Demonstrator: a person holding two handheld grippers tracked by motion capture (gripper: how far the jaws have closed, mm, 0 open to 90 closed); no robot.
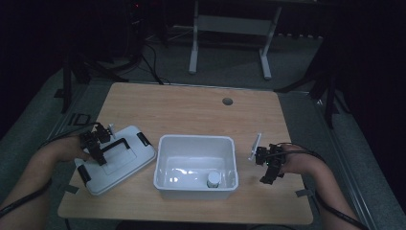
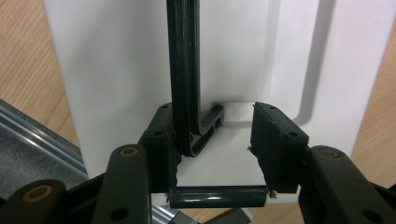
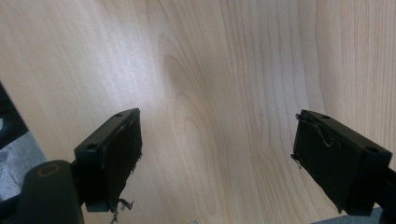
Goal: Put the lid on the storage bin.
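white lid point(image 1: 117, 160) lies under our left gripper point(image 2: 212, 142), whose open jaws straddle its black handle point(image 2: 183, 70); right gripper point(image 3: 217, 154) hangs open, empty.

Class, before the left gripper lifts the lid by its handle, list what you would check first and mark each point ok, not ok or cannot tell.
1. Left gripper is at the black handle of the white lid: ok.
2. Jaws closed on the handle: not ok; they stand apart, the handle against one jaw alone.
3. Lid lies flat on the table, beside the white box: ok.
4. Box is open on top, a small jar inside: ok.
5. Right gripper is open over bare table, away from the box: ok.
6. Lid clips free to latch: cannot tell.
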